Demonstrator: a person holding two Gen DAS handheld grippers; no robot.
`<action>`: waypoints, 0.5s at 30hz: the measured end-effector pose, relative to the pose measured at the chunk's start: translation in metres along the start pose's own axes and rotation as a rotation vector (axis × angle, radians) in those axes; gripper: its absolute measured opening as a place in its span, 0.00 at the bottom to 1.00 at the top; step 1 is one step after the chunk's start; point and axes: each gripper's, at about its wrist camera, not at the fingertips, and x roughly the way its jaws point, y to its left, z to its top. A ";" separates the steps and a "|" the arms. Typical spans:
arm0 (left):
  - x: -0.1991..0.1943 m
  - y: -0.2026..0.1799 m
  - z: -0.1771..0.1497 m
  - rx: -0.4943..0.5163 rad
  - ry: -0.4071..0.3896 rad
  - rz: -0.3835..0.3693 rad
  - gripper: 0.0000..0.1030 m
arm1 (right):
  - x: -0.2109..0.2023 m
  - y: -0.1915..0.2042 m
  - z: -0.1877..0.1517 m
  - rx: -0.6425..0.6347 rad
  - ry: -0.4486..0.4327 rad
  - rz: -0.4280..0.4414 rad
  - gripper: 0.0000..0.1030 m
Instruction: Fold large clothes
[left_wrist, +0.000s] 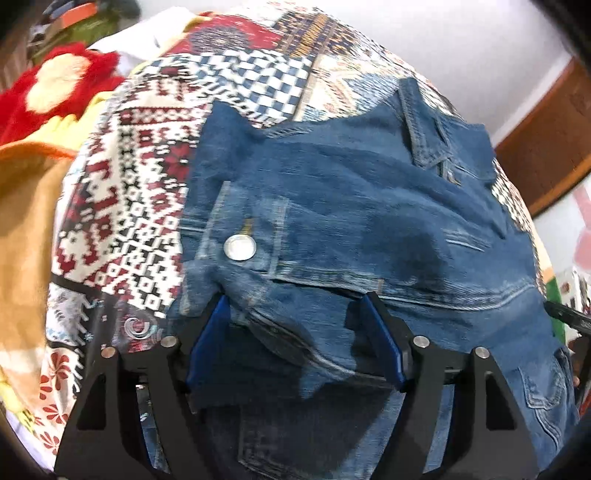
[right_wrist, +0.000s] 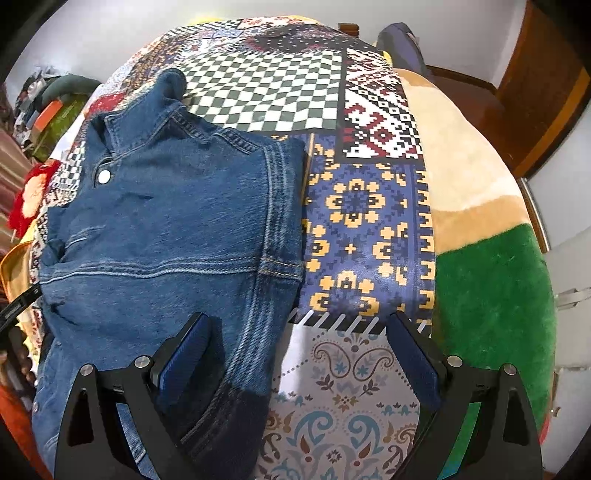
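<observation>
Lying partly folded on a patchwork bedspread (right_wrist: 354, 221), collar away from both cameras: one denim jacket (right_wrist: 166, 221), long axis running from collar toward the grippers. Left gripper (left_wrist: 295, 332) spread about halfway, a cuff (left_wrist: 258, 306) with a metal button (left_wrist: 240, 248) lying between its pads, pads not visibly pressing. Right gripper (right_wrist: 295, 354) spread wide, empty, straddling the jacket's side edge; the left appears nearer the next fold.

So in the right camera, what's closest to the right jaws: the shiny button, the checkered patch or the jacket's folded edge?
1. Jacket's folded edge, just left of the right gripper.
2. Shiny button, up left near the collar.
3. Checkered patch, at the top.
</observation>
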 end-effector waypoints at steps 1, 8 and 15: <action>-0.002 0.001 -0.003 0.019 -0.021 0.045 0.37 | -0.002 0.001 0.000 -0.003 -0.003 0.002 0.93; -0.026 -0.013 -0.011 0.170 -0.127 0.182 0.20 | -0.011 0.014 0.009 -0.036 -0.019 0.019 0.93; -0.062 -0.016 -0.009 0.226 -0.266 0.196 0.20 | -0.033 0.039 0.026 -0.108 -0.091 0.029 0.93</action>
